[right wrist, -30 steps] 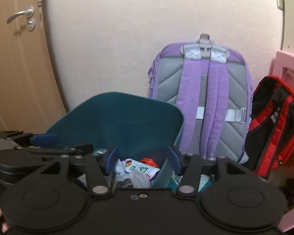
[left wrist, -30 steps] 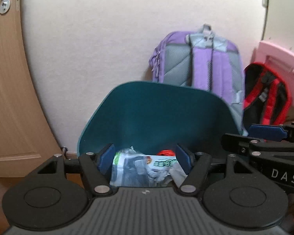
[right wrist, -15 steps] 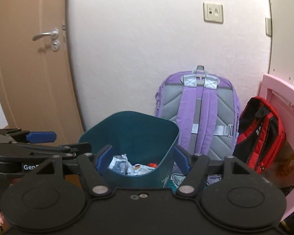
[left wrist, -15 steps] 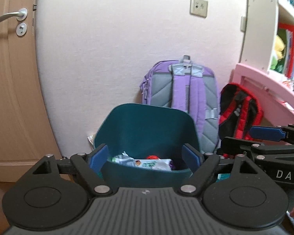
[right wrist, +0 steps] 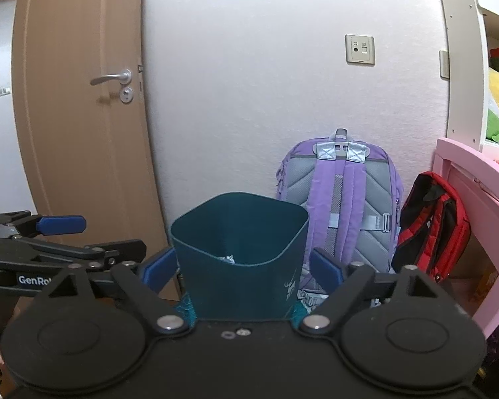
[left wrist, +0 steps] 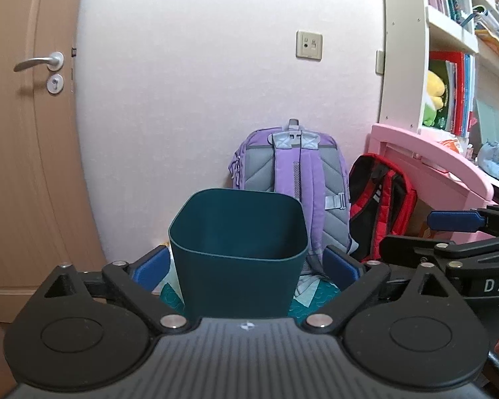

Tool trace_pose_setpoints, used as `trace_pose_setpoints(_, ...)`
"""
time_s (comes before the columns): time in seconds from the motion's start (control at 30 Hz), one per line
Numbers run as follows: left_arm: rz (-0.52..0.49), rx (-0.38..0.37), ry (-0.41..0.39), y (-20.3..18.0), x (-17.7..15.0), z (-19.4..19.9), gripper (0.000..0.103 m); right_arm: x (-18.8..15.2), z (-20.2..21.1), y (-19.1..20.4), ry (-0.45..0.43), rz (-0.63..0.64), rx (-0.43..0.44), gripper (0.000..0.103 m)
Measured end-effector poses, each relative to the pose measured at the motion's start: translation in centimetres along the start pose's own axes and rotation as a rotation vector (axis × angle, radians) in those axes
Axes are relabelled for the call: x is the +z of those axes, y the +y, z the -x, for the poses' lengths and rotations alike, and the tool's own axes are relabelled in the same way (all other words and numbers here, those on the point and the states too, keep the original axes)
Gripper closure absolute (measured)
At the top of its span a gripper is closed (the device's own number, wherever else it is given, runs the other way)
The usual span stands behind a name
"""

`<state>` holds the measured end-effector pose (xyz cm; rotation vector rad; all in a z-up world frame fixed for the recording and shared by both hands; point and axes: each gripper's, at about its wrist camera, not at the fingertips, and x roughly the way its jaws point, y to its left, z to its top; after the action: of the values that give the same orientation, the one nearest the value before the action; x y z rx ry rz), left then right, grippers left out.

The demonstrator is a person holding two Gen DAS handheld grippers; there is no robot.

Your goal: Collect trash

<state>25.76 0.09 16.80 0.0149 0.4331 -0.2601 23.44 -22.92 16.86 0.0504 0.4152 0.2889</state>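
Note:
A dark teal bin [left wrist: 239, 256] stands on the floor by the wall. My left gripper [left wrist: 246, 264] is back from it, its jaws opening wide and its blue pads [left wrist: 149, 266] clear of the bin's sides with nothing held. My right gripper [right wrist: 243, 267] faces the same bin [right wrist: 239, 259], jaws also opening, pads [right wrist: 326, 269] off it and empty. A scrap of crumpled wrapper [right wrist: 228, 259] shows just over the rim; the other contents are hidden. Each gripper shows in the other's view: the right gripper [left wrist: 425, 232] and the left gripper [right wrist: 99, 236].
A purple backpack [left wrist: 292, 179] and a red and black backpack [left wrist: 382, 199] lean on the wall behind the bin. A pink desk [left wrist: 432, 156] and white bookshelf [left wrist: 449, 50] are at right. A wooden door [left wrist: 26, 149] is at left. A teal mat [left wrist: 316, 299] lies under the bin.
Both grippers have drawn back and up from the bin, and their jaws have spread wider. The wrappers seen inside the bin before are now mostly hidden behind its front wall.

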Motion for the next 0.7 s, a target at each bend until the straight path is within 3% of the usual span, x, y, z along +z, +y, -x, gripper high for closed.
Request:
trace_pose_setpoints(0.2,-0.018,0.046,0.003,-1.1,-1.5,2.2,0.001,-1.5,2.5,0.1,-0.025,0.005,0.013,0.001)
trace_pose_setpoints(0.7,-0.019,0.042,-0.024,-2.5,-3.3,6.3,0.0,-2.5,6.6,0.8,-0.086,0.009,0.087,0.0)
